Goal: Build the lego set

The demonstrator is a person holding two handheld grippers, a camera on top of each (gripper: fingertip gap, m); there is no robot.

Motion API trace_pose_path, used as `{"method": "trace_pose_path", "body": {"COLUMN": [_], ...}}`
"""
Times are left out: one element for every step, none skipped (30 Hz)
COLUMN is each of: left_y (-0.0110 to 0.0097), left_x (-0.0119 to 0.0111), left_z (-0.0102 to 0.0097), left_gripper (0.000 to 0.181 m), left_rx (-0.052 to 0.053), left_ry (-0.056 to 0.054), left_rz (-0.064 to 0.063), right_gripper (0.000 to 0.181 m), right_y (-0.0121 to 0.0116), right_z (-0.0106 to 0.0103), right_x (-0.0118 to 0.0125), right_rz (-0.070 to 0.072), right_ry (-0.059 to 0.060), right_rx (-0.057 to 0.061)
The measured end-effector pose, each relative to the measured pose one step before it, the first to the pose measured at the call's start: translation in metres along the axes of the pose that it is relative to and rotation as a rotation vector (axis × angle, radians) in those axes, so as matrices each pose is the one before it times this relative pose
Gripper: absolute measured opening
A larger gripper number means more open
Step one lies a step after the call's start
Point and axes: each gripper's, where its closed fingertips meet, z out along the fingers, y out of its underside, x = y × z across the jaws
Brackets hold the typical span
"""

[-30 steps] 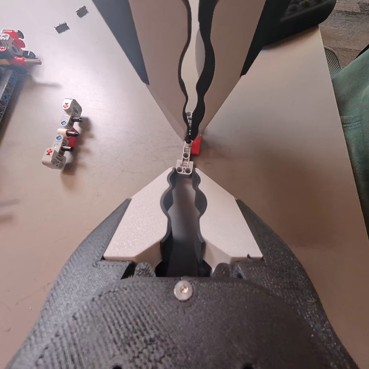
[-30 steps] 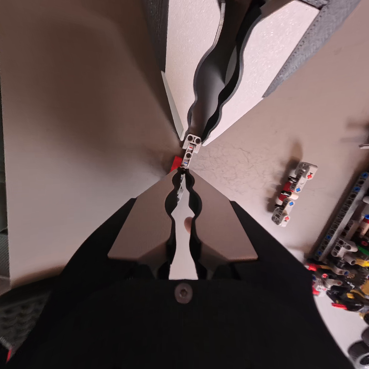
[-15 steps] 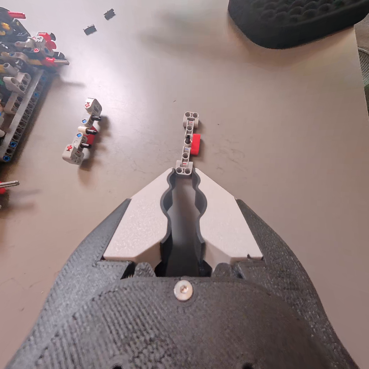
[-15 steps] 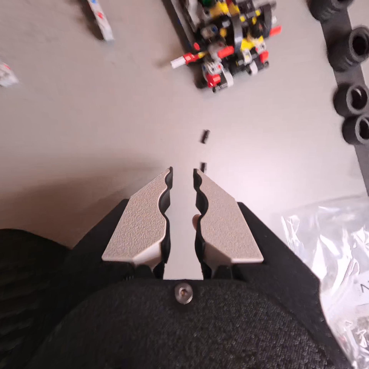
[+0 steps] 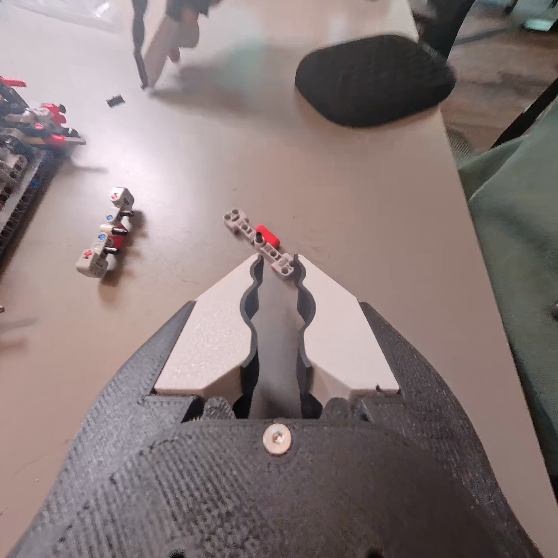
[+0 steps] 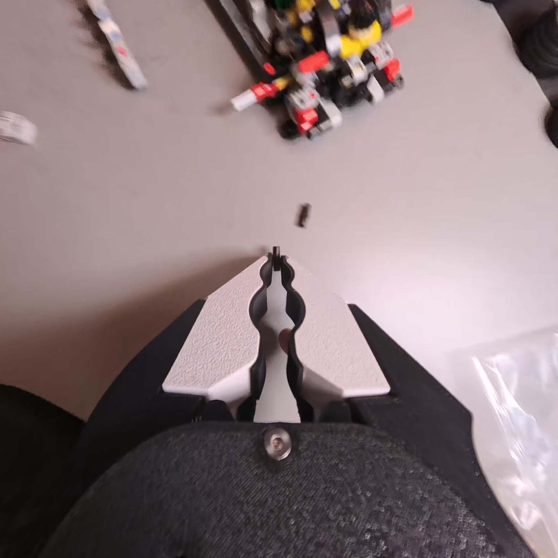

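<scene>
Your right gripper point(image 6: 275, 256), open half a second ago, now pinches a small black plastic pin point(image 6: 275, 253) at frame centre, while your left gripper point(image 5: 277, 259) has loosened around the slim grey beam point(image 5: 259, 243), so pin insertion comes next.

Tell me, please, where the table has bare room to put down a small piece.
Bare table lies between the loose black pin and the white piece. Crowded: the half-built model beyond, and the plastic bag beside the right tongs.

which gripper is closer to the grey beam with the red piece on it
Left. The left gripper has the near end of the grey beam between its open fingers. The right gripper is far across the table, pinching a black pin.
</scene>
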Motion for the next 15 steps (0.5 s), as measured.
{"method": "trace_pose_path", "body": {"left_y": [-0.00714, -0.00638, -0.00504, -0.00439, -0.0043, -0.00423, -0.00359, -0.00274, -0.00217, -0.00193, -0.00145, -0.00079, -0.00038, -0.00002, 0.00041], "left_x": [-0.00093, -0.00174, -0.00207, -0.00194, -0.00156, -0.00073, -0.00001, 0.0011, 0.00188, 0.00123, 0.00114, 0.00117, 0.00098, 0.00057, -0.0001], "left_z": [-0.00316, -0.00245, -0.00163, -0.00086, -0.00064, -0.00038, -0.00005, 0.00006, 0.00003, -0.00024, -0.00035, -0.0003, -0.00028, -0.00015, 0.00001], "left_gripper": [0.018, 0.017, 0.018, 0.02, 0.02, 0.02, 0.02, 0.02, 0.02, 0.02, 0.021, 0.021, 0.021, 0.02, 0.02], "left_rx": [0.0451, 0.0409, 0.033, 0.028, 0.0277, 0.0287, 0.0258, 0.0213, 0.0186, 0.0169, 0.0129, 0.0073, 0.0042, 0.0009, -0.0019], "left_ry": [0.0045, -0.0012, -0.0066, -0.0096, -0.0105, -0.0071, 0.0001, 0.011, 0.0179, 0.0146, 0.0145, 0.0152, 0.0121, 0.0071, 0.0013], "left_rz": [-0.0269, -0.025, -0.0175, -0.0092, -0.0058, -0.0086, -0.0176, -0.0257, -0.0287, -0.0283, -0.024, -0.0193, -0.0142, -0.0094, -0.0064], "right_gripper": [0.003, 0.003, 0.003, 0.003, 0.003, 0.003, 0.003, 0.003, 0.003, 0.003, 0.003, 0.003, 0.003, 0.003, 0.003], "right_y": [-0.01204, -0.01442, -0.01514, -0.01539, -0.01638, -0.01601, -0.01495, -0.01274, -0.01043, -0.00919, -0.00762, -0.00564, -0.00392, -0.0025, -0.00122], "right_z": [-0.00187, -0.00103, 0.00044, 0.00195, 0.00322, 0.00435, 0.00501, 0.00539, 0.00526, 0.00489, 0.00417, 0.0037, 0.00313, 0.00237, 0.00188], "right_x": [-0.01612, -0.01752, -0.01866, -0.01971, -0.01915, -0.01787, -0.0147, -0.0113, -0.00926, -0.00658, -0.00466, -0.0038, -0.00206, -0.0004, -0.00115], "right_rz": [-0.0217, -0.0416, -0.059, -0.0611, -0.0595, -0.0636, -0.0674, -0.069, -0.0639, -0.0553, -0.0419, -0.0268, -0.0212, -0.0204, -0.0195], "right_ry": [-0.0343, -0.0213, -0.0165, -0.0221, -0.0212, -0.0185, -0.0074, 0.0032, 0.0027, 0.0069, 0.0048, -0.0011, 0.0017, 0.0078, -0.0001], "right_rx": [0.0501, 0.0472, 0.0371, 0.029, 0.0305, 0.028, 0.0218, 0.0098, 0.0011, 0.0016, 0.003, 0.0005, -0.0029, -0.0053, -0.008]}}
